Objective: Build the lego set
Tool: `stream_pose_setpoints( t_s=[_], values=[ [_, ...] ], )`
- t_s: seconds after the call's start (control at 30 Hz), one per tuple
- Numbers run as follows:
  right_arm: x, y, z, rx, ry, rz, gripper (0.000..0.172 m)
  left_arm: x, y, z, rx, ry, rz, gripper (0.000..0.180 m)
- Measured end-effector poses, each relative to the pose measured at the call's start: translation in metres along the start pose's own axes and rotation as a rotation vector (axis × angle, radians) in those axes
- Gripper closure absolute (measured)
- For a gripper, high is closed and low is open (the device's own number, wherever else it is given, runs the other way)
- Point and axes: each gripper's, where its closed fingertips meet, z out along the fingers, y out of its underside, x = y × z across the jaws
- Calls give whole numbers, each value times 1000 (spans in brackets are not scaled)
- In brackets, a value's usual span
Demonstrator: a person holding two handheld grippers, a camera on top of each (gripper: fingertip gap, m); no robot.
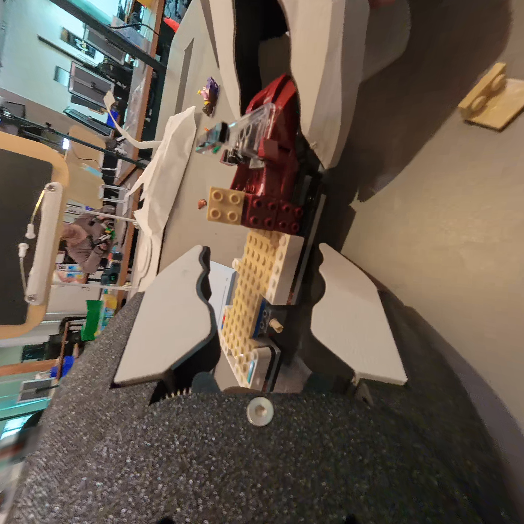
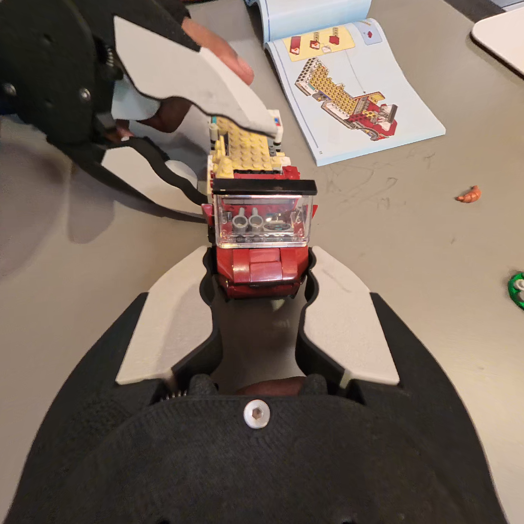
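Observation:
A toy brick vehicle with a dark red front [image 2: 263,272], a clear windscreen [image 2: 262,219] and a tan studded deck [image 2: 249,150] is on or just above the grey table [image 2: 85,283]. My right gripper [image 2: 259,252] is shut on the dark red front, one pad pressed against each side. In the left wrist view its white fingers [image 1: 312,85] clasp that same end. My left gripper [image 1: 263,248] is turned on its side and straddles the rear deck [image 1: 255,269]. A gap shows between its upper pad [image 1: 207,272] and the studs, so it is open. It also shows in the right wrist view [image 2: 184,79].
An open instruction booklet [image 2: 354,93] lies at the back right. A small brown croissant piece [image 2: 469,195] and a green piece [image 2: 517,286] lie to the right. White tissue paper [image 1: 170,170], small figures [image 1: 211,90] and a tan plate [image 1: 487,102] are on the table.

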Motion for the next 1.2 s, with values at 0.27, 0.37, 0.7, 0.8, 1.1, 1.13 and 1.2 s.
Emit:
stream_pose_setpoints(
  t_s=[0.27, 0.37, 0.7, 0.8, 1.1, 1.13, 1.2],
  values=[
    [1, -7, -2, 51, -22, 52, 109, -2, 7, 7, -52, -74, 135, 127],
    [3, -7, -2, 52, -15, 53, 110, -1, 8, 10, -63, -85, 159, 134],
    [13, -6, -3, 50, 35, 60, 109, -4, 7, 18, -63, -156, 367, 150],
    [13, -6, -2, 43, 52, 48, 109, -8, 6, 18, -53, -210, 425, 153],
    [10, -17, -6, 55, 163, -92, 108, -21, 1, 10, 12, -323, 463, 156],
    [10, -19, -7, 58, 181, -111, 108, -23, 0, 9, 22, -333, 460, 156],
    [11, -23, -11, 67, 234, -142, 108, -28, -2, 8, 32, -360, 460, 156]
  ],
)
